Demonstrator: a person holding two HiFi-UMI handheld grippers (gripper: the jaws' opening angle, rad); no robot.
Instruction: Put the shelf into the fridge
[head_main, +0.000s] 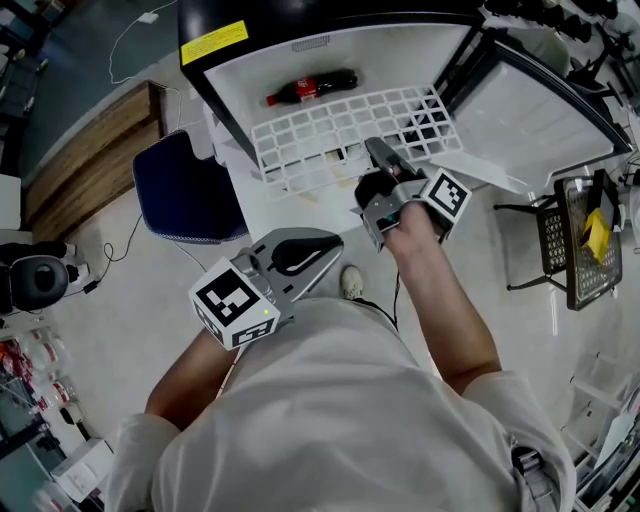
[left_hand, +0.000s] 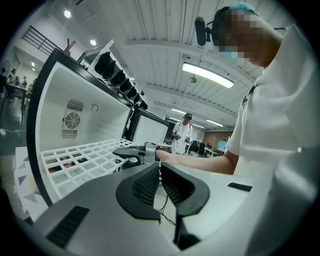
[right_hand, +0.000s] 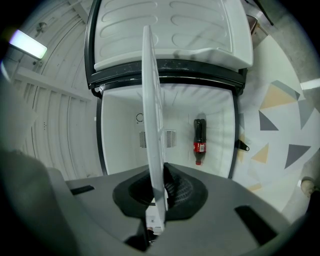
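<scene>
The white wire shelf (head_main: 340, 135) hangs level in front of the open fridge (head_main: 330, 45), its far edge at the fridge's opening. My right gripper (head_main: 385, 162) is shut on the shelf's near edge. In the right gripper view the shelf (right_hand: 152, 115) runs edge-on between the jaws of my right gripper (right_hand: 159, 194) toward the white fridge interior (right_hand: 120, 125). My left gripper (head_main: 305, 255) is held back near the body, shut with nothing in it. Its view shows the shelf (left_hand: 80, 160) from the side, ahead of the left gripper (left_hand: 160, 181).
A cola bottle (head_main: 310, 88) lies inside the fridge, also in the right gripper view as the bottle (right_hand: 199, 140). The fridge door (head_main: 520, 110) stands open to the right. A blue seat (head_main: 185, 190) is at the left, a black wire rack (head_main: 585, 235) at the right.
</scene>
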